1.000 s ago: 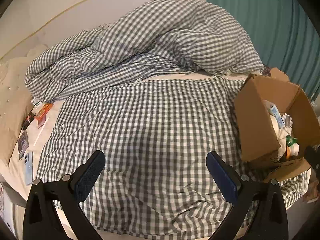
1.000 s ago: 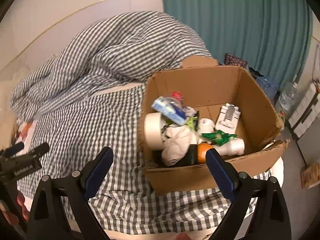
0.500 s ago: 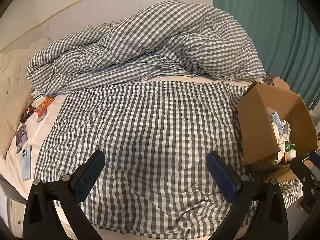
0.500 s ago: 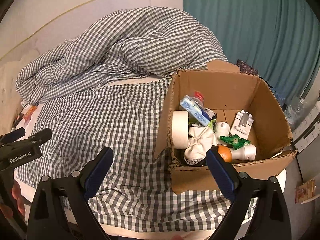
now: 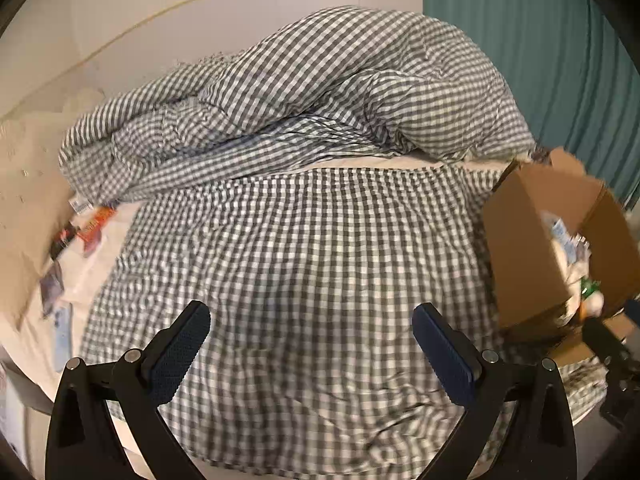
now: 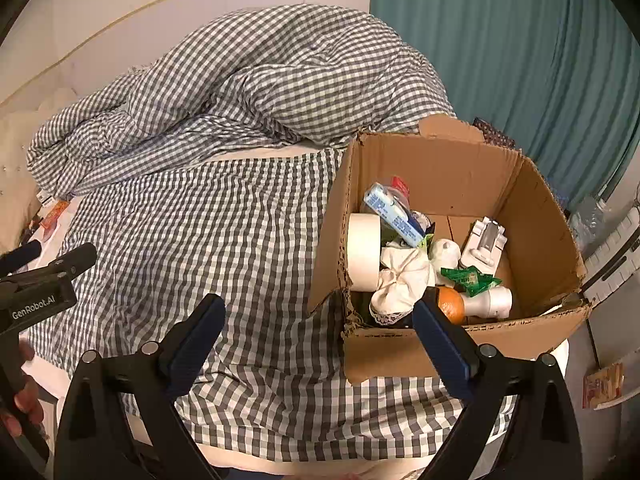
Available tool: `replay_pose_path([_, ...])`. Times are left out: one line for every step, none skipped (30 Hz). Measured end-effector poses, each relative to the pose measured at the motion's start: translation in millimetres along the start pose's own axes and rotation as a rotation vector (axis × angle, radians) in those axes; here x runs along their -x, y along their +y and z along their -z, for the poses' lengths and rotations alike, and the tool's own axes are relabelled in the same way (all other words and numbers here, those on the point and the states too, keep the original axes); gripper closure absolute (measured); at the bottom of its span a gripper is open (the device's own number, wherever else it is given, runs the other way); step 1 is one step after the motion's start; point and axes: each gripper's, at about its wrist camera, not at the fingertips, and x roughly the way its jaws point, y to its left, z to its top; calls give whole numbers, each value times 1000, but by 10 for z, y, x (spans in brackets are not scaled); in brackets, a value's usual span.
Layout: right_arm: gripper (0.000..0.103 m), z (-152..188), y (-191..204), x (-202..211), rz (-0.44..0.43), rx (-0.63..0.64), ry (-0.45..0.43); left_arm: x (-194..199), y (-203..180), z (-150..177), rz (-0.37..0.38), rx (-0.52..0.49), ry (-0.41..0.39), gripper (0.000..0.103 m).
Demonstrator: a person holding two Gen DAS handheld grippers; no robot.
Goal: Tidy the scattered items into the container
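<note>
A brown cardboard box [image 6: 472, 344] stands open at the right end of the bed, also at the right edge of the left wrist view as the same box [image 5: 524, 248]. Inside lie a roll of white tape [image 6: 363, 257], a blue and white packet [image 6: 394, 216], a bunched white cloth [image 6: 402, 282], a green wrapper [image 6: 470, 278], a white and orange bottle [image 6: 476, 304] and a white gadget [image 6: 485, 245]. My right gripper [image 6: 318, 346] hangs open and empty just before the box's near left corner. My left gripper [image 5: 310, 350] is open and empty over the checked sheet [image 5: 288, 264].
A crumpled checked duvet [image 5: 304, 104] is heaped along the back of the bed. Small cards and packets [image 5: 86, 228] and a pale blue phone [image 5: 64, 330] lie on the white strip at the bed's left side, beside a beige pillow [image 5: 28, 200]. Teal curtain [image 6: 520, 60] hangs behind the box.
Both views shifted: the box slid right in the right wrist view and the bed fills more of the left. Both grippers stayed open and empty.
</note>
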Motion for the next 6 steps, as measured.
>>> replay_pose_path([7,-2,-1,-12,1,0,4,-3,-1,3,10,3,2,0])
replay_pose_path([7,2,-1,-22,3,1,8,8,12,14,38,20,-4,0])
replay_pose_path([7,9,2,-31,8,4,10,14,30,26,63,36,-6,0])
replay_pose_path([7,10,3,-34,10,5,12,15,48,29,80,52,-3,0])
replay_pose_path([6,14,2,-37,13,5,14,8,56,29,90,62,4,0])
replay_pose_path([6,19,0,-36,14,5,15,-4,45,27,84,58,11,0])
